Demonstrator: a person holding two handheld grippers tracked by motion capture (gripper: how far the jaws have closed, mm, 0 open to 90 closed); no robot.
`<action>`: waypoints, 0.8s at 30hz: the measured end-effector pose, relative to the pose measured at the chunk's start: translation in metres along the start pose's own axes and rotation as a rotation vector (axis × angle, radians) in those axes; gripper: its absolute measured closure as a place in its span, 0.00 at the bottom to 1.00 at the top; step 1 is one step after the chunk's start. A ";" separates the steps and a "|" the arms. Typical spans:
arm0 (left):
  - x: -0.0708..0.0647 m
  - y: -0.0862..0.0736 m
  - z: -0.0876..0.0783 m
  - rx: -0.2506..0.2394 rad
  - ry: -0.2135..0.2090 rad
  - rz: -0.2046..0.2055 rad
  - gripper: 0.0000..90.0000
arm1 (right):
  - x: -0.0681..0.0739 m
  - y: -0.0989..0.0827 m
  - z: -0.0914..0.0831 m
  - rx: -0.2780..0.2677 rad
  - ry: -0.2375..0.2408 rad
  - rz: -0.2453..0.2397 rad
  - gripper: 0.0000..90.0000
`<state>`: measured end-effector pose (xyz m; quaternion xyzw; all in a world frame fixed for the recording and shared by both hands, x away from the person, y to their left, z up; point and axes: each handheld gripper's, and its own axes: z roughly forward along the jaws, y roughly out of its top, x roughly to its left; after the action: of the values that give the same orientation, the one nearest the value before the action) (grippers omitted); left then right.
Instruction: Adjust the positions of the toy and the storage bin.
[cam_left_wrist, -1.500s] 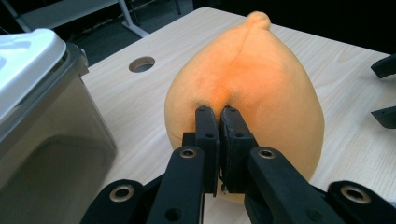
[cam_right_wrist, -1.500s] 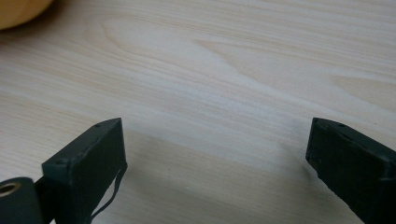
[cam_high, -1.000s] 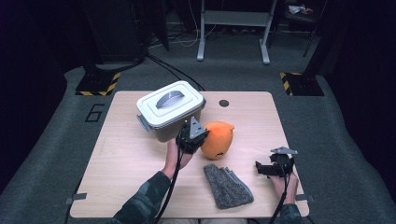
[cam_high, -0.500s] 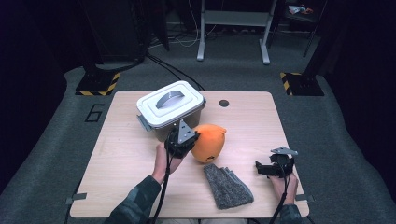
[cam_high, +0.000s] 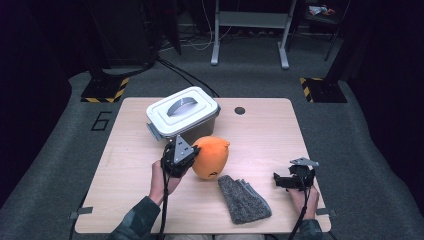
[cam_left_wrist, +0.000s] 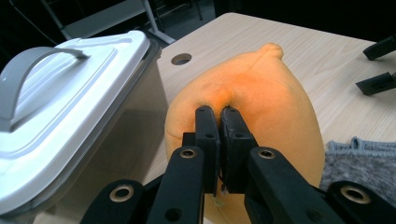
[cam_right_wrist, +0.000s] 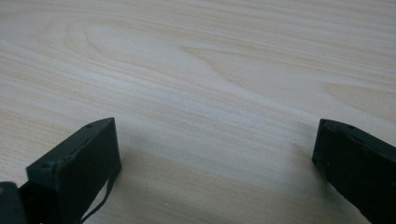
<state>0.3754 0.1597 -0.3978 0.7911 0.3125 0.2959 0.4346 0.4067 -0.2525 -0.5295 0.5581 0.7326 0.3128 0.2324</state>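
L gripper (cam_left_wrist: 218, 114) is pinching a fold of the orange plush (cam_left_wrist: 261, 112), jaws pressed nearly together w/ the fabric puckering between the tips. In the high view the L gripper (cam_high: 186, 161) is sitting at the plush's (cam_high: 212, 157) left side, the hand (cam_high: 161, 181) coming in from the bottom edge. The plush is sitting near the table's middle, just in front of the bin (cam_high: 182, 114), which is closed w/ a white lid and grey handle; in the L gripper view the bin (cam_left_wrist: 70, 116) wall is standing just beside the plush, only a narrow gap between them. A grey cloth (cam_high: 243, 199) is lying right of and nearer than the plush, touching or almost touching its base; can't tell which. Its corner (cam_left_wrist: 359, 163) is showing at the right of the L gripper view.

R gripper (cam_high: 282, 181) is hovering low near the table's (cam_high: 125, 165) front-right corner, well apart from the cloth and plush, jaws spread wide; in its own view the R gripper (cam_right_wrist: 215, 154) is looking at bare wood between the tips. Open room: the whole left strip of the table, and the right half behind the R gripper up to the far edge, w/ a cable hole (cam_high: 240, 110) near that edge. Front edge is lying close under the cloth and both hands.
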 end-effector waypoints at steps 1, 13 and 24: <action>0.001 -0.002 -0.004 -0.001 0.003 -0.004 0.97 | 0.000 0.000 0.000 0.000 0.000 0.000 0.00; 0.010 -0.023 -0.042 -0.004 0.054 -0.044 0.97 | 0.000 0.000 0.000 -0.002 -0.001 -0.006 0.00; 0.016 -0.044 -0.070 0.008 0.103 -0.083 0.97 | 0.000 0.000 0.000 -0.003 -0.001 -0.007 0.00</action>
<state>0.3237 0.2259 -0.4022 0.7630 0.3681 0.3166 0.4268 0.4067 -0.2525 -0.5295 0.5552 0.7341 0.3126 0.2349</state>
